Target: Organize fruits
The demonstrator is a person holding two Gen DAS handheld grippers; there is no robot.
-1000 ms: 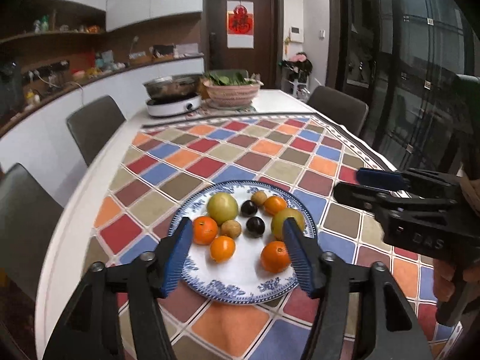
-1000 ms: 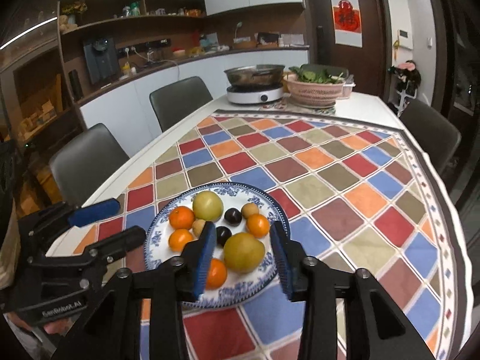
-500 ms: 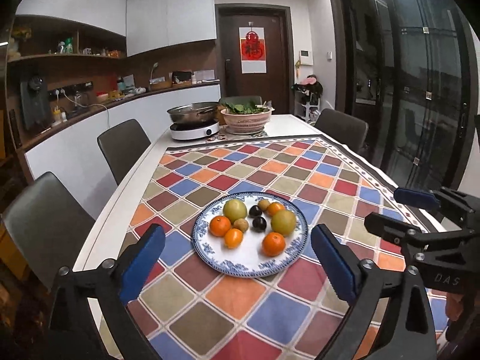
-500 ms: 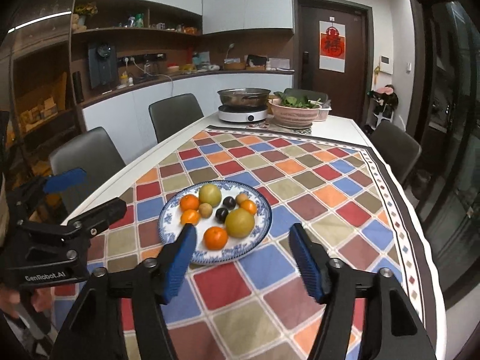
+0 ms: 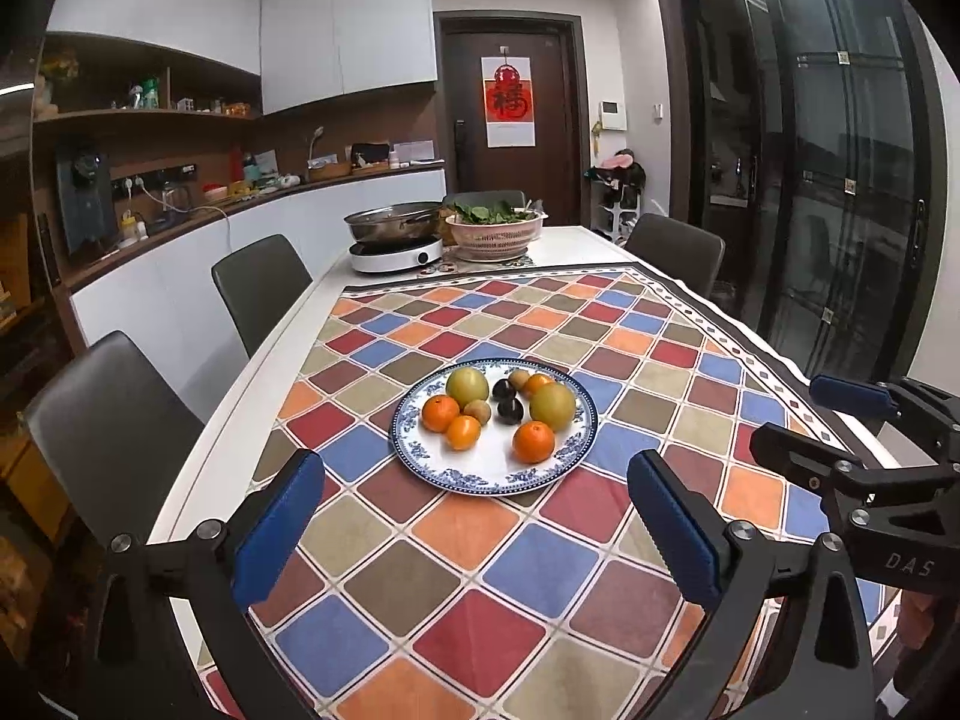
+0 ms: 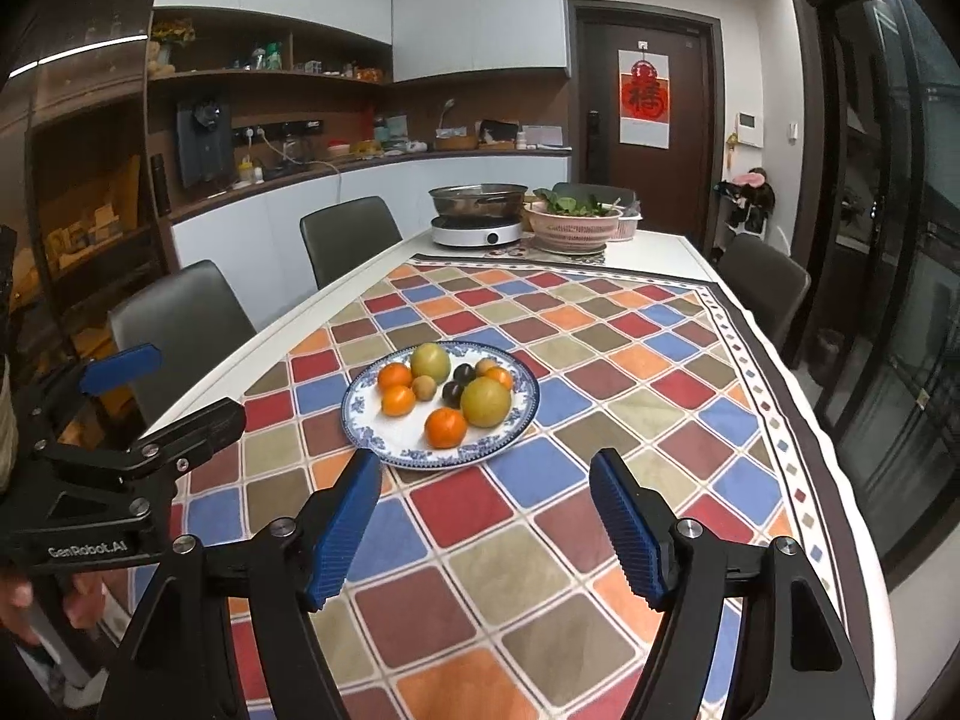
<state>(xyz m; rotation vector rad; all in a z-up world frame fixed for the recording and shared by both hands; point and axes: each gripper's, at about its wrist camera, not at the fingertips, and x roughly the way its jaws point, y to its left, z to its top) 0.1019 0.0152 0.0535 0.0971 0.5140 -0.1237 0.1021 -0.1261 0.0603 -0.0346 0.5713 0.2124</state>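
Observation:
A blue-and-white plate (image 5: 480, 468) (image 6: 402, 450) sits on the checkered tablecloth and holds several fruits: oranges (image 5: 533, 441) (image 6: 445, 427), two yellow-green round fruits (image 5: 552, 407) (image 6: 485, 401), dark plums (image 5: 510, 410) (image 6: 453, 393) and small brown kiwis (image 5: 477, 410). My left gripper (image 5: 474, 525) is open and empty, held back from the plate's near edge. My right gripper (image 6: 485, 519) is open and empty, also short of the plate. Each gripper shows at the side of the other's view (image 5: 840, 420) (image 6: 156, 387).
A hotpot cooker (image 5: 396, 243) (image 6: 477, 219) and a pink basket of greens (image 5: 497, 231) (image 6: 573, 222) stand at the table's far end. Grey chairs (image 5: 258, 288) (image 6: 180, 324) line the left side, and others (image 5: 675, 252) (image 6: 762, 282) the right. Glass doors are at the right.
Both grippers have pulled back and up from the plate and opened wider; the plate now looks smaller and farther away. The fruits have not moved.

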